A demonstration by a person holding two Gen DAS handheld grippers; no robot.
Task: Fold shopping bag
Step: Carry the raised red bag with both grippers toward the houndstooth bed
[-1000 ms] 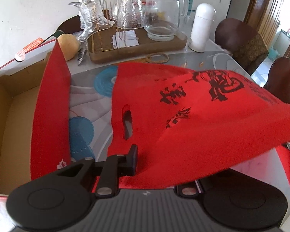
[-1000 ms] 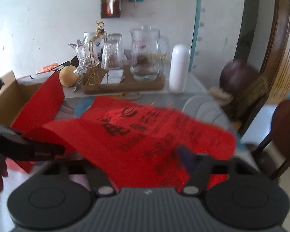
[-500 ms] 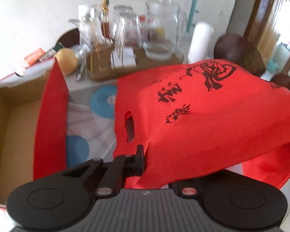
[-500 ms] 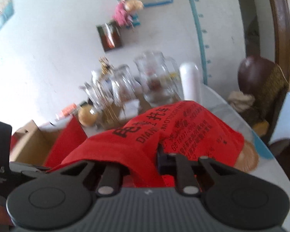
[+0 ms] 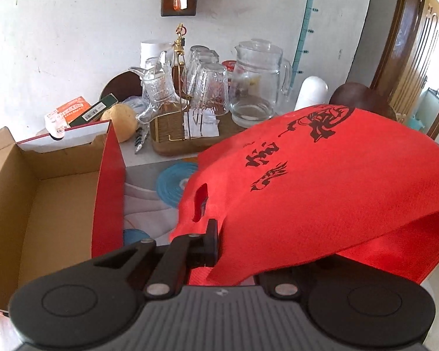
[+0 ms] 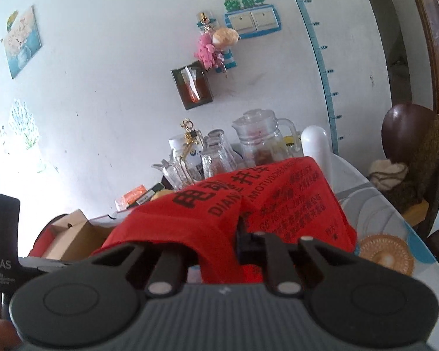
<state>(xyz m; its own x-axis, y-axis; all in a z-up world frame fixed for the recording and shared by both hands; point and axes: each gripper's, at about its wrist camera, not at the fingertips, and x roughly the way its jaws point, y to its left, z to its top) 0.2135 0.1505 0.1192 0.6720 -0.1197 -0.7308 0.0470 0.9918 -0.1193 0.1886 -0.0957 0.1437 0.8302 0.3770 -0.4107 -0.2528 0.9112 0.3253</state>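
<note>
Right fingers [image 6: 243,231] half under red bag [image 6: 292,199].

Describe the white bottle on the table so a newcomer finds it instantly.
Start at the wooden tray of glassware by the wall. Right of it stands the clear glass pitcher; the white bottle is just beyond its handle. It is the only opaque, plain white, round-topped thing there.

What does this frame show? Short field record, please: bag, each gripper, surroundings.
bag: red shopping bag, black print, lifted and draped over both grippers
left gripper: shut on the bag's edge beside the handle cutout
right gripper: shut on the bag, jaws just closed
left of bag: open cardboard box
behind: glass pitcher, glasses on wooden tray
</note>
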